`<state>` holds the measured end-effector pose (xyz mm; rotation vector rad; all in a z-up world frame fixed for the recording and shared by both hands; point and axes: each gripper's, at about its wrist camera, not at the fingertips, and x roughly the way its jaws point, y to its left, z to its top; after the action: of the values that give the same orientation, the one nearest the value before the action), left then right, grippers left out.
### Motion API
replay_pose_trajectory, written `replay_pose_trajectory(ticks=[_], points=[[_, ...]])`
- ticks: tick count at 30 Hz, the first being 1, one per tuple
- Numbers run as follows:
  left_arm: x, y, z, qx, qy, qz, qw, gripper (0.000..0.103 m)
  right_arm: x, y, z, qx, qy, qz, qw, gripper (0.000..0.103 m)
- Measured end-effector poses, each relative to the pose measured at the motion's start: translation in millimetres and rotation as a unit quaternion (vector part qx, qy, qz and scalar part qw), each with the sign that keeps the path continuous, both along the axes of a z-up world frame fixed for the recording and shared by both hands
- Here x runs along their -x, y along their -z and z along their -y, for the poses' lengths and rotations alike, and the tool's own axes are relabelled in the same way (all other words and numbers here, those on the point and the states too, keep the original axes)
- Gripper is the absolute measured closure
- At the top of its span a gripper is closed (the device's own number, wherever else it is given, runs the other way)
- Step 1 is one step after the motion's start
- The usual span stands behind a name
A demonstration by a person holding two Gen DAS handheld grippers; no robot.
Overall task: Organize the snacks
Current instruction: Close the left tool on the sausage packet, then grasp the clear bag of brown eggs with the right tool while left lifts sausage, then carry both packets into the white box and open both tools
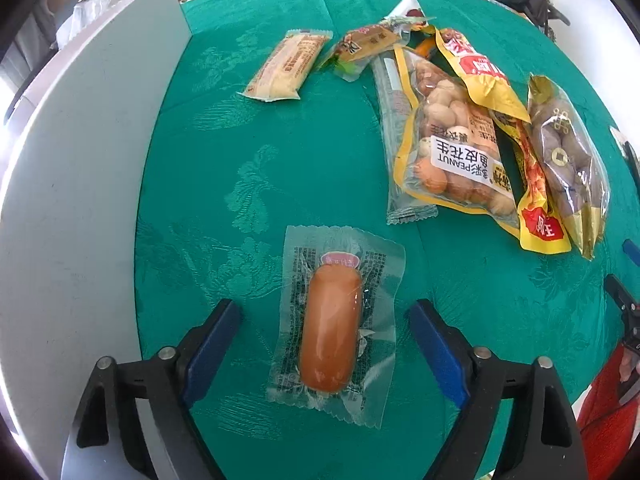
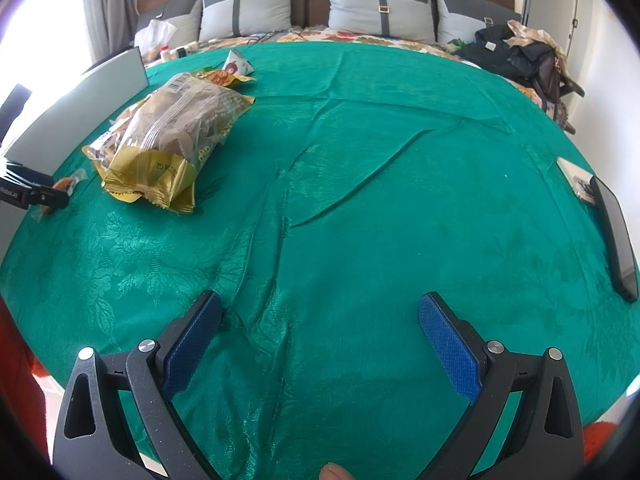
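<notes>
Left tool (image 1: 324, 316): my fingers stand wide apart, straddling the sausage (image 1: 330, 330) so they can close across its narrow width.
Sausage: flat on the tabletop (image 1: 280, 128) between my fingers, untouched.
Pile (image 1: 472, 136): ahead and right of it, unsorted.
Right tool (image 2: 320, 320): spread apart, holding nothing, over bare cloth, out of the way.

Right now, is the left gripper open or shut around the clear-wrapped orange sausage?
Open. The left gripper fingers stand apart beside the clear-wrapped orange sausage, not touching it.

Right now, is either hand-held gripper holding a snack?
No. The left hand-held gripper is open around the sausage packet; the right hand-held gripper is open and empty.
</notes>
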<state>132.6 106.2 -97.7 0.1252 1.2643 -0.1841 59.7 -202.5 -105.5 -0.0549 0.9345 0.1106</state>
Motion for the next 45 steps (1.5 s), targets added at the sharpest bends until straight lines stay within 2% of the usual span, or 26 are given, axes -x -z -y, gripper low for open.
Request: replay_pose_trajectory(ticks=[1,3,7,9,12,14,16,19,22,23,24,25,28,31,32,35,37,39,45], points=[[2.4,-4.0,-0.5,-0.001,-0.003,0.014,0.9999,0.055,-0.1,0.0,0.0,0.0,0.0,0.0,1.0,0.003],[9.6,-9.9,-0.8,-0.014,-0.01,0.029,0.9994,0.064,0.0,-0.3,0.0,0.0,-0.001,0.0,1.0,0.003],[32.7,-18.3,-9.7,0.011,-0.04,0.053,0.9978,0.066,-2.6,-4.4,4.6,-0.014,-0.011,-0.02,1.0,0.004],[42.6,-25.0,-8.7,0.02,-0.054,0.069,0.996,0.066,-4.3,-16.3,15.4,-0.079,0.005,-0.019,0.997,0.004],[47.6,-32.3,-2.1,0.01,-0.058,0.089,0.9943,0.066,-23.8,-36.1,13.1,-0.181,0.017,-0.026,0.983,0.004],[45.6,-33.9,-1.9,0.013,-0.06,0.09,0.9941,0.066,-46.3,-47.6,-8.1,-0.199,0.01,-0.035,0.979,0.004],[42.9,-34.7,-7.2,0.023,-0.07,0.092,0.9931,0.066,-70.9,-54.8,-36.7,-0.2,0.001,-0.043,0.979,0.004],[46.4,-38.2,-17.7,0.054,-0.083,0.094,0.9906,0.066,-102.6,-56.3,-74.1,-0.159,0.003,-0.063,0.985,0.004],[54.0,-42.6,-24.2,0.069,-0.083,0.099,0.9891,0.066,-126.9,-37.8,-90.4,-0.11,0.006,-0.131,0.985,0.006],[58.2,-45.4,-25.2,0.073,-0.083,0.102,0.9886,0.066,-129.3,-33.5,-87.4,-0.119,0.009,-0.143,0.982,0.008],[61.5,-47.2,-26.3,0.079,-0.082,0.105,0.9879,0.066,-127.7,-33.1,-81.0,-0.134,0.014,-0.142,0.981,0.018],[64.6,-48.9,-27.6,0.086,-0.082,0.108,0.987,0.066,-123.5,-34.8,-74.3,-0.155,0.014,-0.141,0.978,0.044],[68.8,-53.4,-27.7,0.111,-0.084,0.113,0.9839,0.066,-109.9,-43.2,-51.9,-0.176,0.027,-0.138,0.974,0.046],[72.8,-66.6,-24.6,0.145,-0.081,0.123,0.9784,0.066,-91.2,-66.7,-25.0,-0.25,0.038,-0.109,0.961,0.046],[73.5,-73.1,-23.2,0.158,-0.08,0.128,0.9759,0.066,-86.5,-75.3,-21.2,-0.261,0.038,-0.097,0.96,0.046],[77.4,-98.1,-22.5,0.193,-0.077,0.148,0.9669,0.066,-75.9,-99.5,-25.9,-0.232,0.032,-0.068,0.97,0.046],[81.5,-116.9,-26.7,0.214,-0.076,0.162,0.9602,0.066,-71.5,-110.9,-40.2,-0.213,0.017,-0.059,0.975,0.046],[86.3,-136.6,-36.8,0.233,-0.078,0.174,0.9536,0.066,-67.6,-122.4,-57.7,-0.222,-0.006,-0.052,0.974,0.046],[94.6,-192.7,-108.0,0.263,-0.123,0.214,0.9326,0.066,-70.9,-169.8,-145.6,-0.281,-0.096,-0.029,0.955,0.046]])
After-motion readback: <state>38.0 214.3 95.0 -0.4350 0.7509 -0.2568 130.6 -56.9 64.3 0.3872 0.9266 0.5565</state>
